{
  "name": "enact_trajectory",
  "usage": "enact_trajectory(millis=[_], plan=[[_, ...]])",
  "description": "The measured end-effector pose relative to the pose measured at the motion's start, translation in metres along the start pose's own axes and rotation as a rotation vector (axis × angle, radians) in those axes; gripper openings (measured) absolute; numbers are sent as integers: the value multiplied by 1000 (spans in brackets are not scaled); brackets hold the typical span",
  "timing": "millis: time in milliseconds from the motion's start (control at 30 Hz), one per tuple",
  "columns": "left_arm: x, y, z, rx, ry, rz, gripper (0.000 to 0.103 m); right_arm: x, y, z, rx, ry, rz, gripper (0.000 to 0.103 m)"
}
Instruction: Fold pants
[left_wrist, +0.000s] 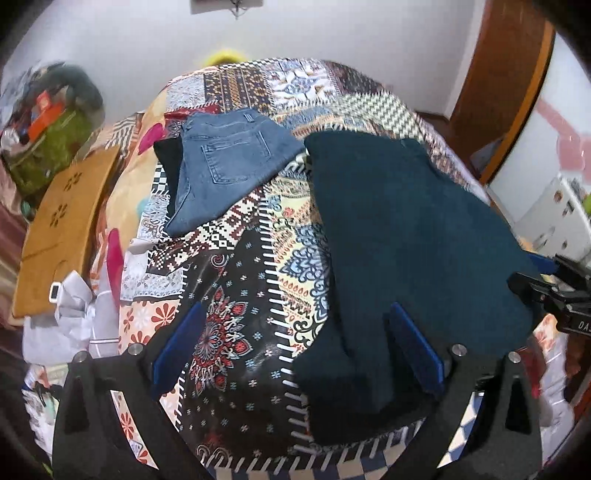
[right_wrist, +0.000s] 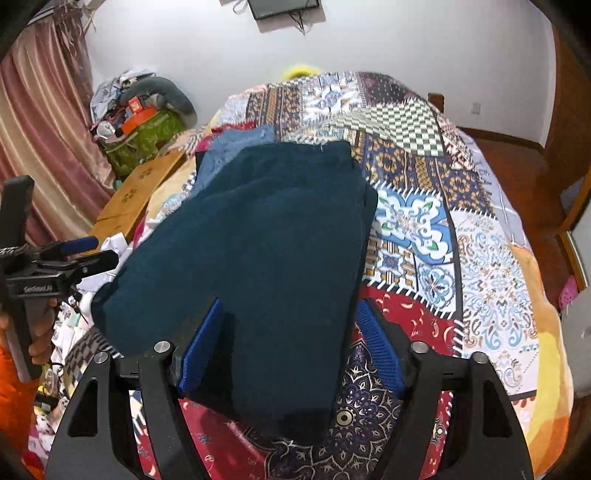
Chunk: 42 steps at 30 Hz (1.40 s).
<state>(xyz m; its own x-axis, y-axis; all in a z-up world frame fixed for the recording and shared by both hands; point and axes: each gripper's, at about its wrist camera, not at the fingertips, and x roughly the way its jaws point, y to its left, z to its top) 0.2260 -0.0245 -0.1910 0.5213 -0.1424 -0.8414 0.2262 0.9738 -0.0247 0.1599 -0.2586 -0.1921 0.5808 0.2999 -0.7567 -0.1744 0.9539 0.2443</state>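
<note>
We had the left gripper (left_wrist: 295, 347) spread wide over the bedspread (left_wrist: 236, 295), nothing held; its right pad (left_wrist: 417, 350) overlapped the near edge of the dark teal pants (left_wrist: 406, 229). The right gripper (right_wrist: 291, 343) was also wide open, nothing held, pads astride the pants' near end. The pants lay flat along the bed. Folded jeans (left_wrist: 225, 162) sat just beside their far left corner, and a wooden board (left_wrist: 62, 229) lay left of the bed.

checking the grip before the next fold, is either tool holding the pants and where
Nothing is held. The left tool and the right tool are both open, their fingers spread over the near end of the dark pants on the bed.
</note>
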Motion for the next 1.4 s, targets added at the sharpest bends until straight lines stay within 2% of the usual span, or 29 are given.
enact_trajectory(millis=[33,100,233,367,500,633,767,900,1033,1200,1400], plan=[[8,-3,-2,9,22,15,97,4,0,-2,-10,21,3,56],[19,-6,-7,15,42,22,96,7,-1,-5,-14,24,18,55],[20,-5,-15,23,9,46,96,7,-6,-9,-17,10,36,46],[22,4,-17,1,22,27,96,8,-9,-10,-11,17,59,45],[18,10,-6,0,12,15,95,6,-12,-4,-3,43,82,45],[10,14,18,10,-55,72,95,-4,-19,8,-13,19,-3,47],[16,18,53,-6,-79,45,95,-6,-36,29,9,-15,-37,48],[34,16,87,-17,-85,4,95,5,-52,52,45,-33,-36,50],[67,9,122,-1,-46,-38,95,23,-57,77,26,-38,-22,50],[111,-6,150,31,11,-75,95,58,-59,108,-22,-14,-4,50],[158,-16,166,41,98,-122,83,108,-66,136,-20,45,24,50]])
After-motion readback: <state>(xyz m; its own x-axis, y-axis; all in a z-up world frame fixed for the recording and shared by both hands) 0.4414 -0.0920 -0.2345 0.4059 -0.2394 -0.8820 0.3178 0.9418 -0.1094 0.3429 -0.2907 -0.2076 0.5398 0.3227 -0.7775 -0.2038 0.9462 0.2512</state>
